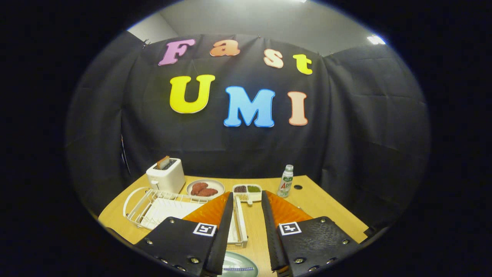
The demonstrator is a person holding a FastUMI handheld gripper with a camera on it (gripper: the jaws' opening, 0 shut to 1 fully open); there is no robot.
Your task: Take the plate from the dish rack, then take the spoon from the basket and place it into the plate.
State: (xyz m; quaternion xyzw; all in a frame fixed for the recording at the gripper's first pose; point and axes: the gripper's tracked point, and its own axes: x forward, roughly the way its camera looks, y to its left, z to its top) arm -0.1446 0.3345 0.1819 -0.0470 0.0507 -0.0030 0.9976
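Observation:
My gripper (247, 195) hangs open above the wooden table (326, 215), with nothing between its black-and-orange fingers (225, 215). A pale plate with a blue pattern (238, 266) lies flat on the table low between the finger bases, partly hidden by them. The white wire dish rack (153, 206) stands to the left of the left finger, with a white tray inside. A narrow white basket (240, 223) is fixed to the rack's right side, just inside the left finger. I cannot make out a spoon in it.
Beyond the rack stands a white toaster (166, 177) with a slice of bread in it. A plate of reddish meat pieces (205, 188), a divided dish of grains (248, 189) and a small bottle (286, 181) line the far edge.

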